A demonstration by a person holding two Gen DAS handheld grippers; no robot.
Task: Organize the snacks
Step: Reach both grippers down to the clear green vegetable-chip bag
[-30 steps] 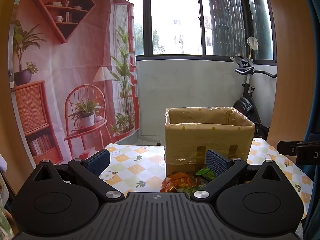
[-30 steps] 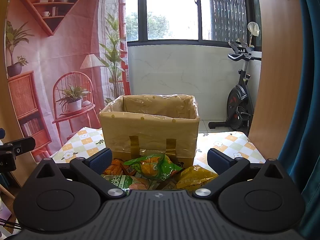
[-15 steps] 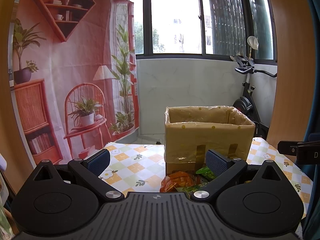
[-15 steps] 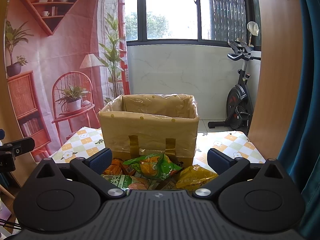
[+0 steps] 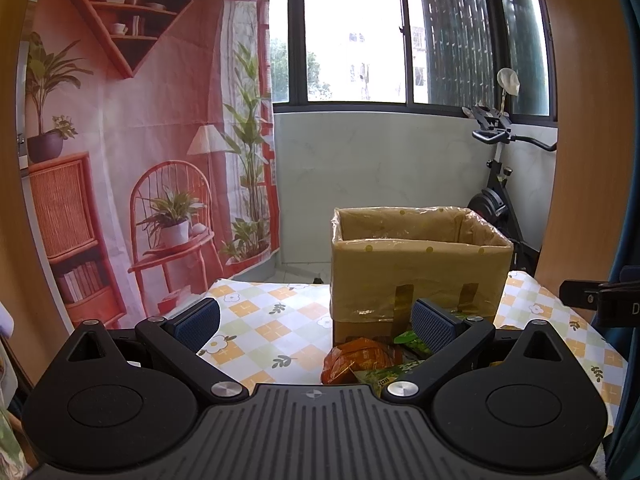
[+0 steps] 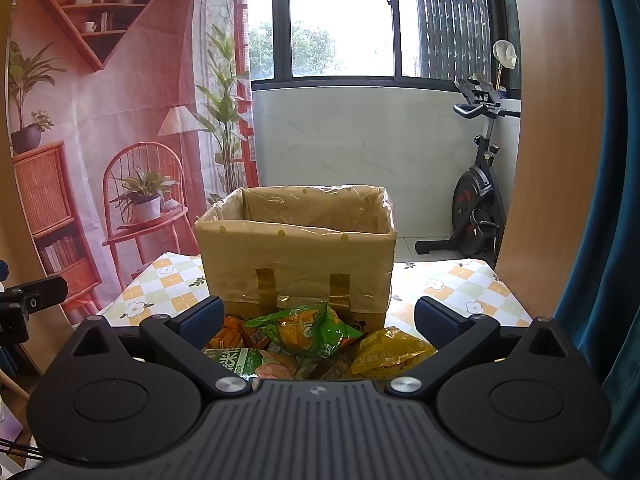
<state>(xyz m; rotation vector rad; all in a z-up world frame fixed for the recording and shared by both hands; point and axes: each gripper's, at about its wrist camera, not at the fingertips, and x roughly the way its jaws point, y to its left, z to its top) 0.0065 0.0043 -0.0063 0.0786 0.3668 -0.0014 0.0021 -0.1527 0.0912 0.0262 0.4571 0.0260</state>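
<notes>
An open cardboard box (image 6: pixel 296 256) lined with clear plastic stands on the checkered tablecloth (image 6: pixel 460 284); it also shows in the left wrist view (image 5: pixel 420 268). Several snack packets lie in a pile in front of it: a green and orange packet (image 6: pixel 308 328), a yellow packet (image 6: pixel 390 354), an orange packet (image 5: pixel 356 360). My right gripper (image 6: pixel 318 318) is open and empty, hovering just before the pile. My left gripper (image 5: pixel 316 320) is open and empty, left of the pile, above the cloth.
An exercise bike (image 6: pixel 476 200) stands behind the table at the right. A printed backdrop (image 5: pixel 140 140) hangs at the left. A wooden panel (image 6: pixel 540 120) and blue curtain (image 6: pixel 608 200) are at the right. The tablecloth (image 5: pixel 260 312) extends left of the box.
</notes>
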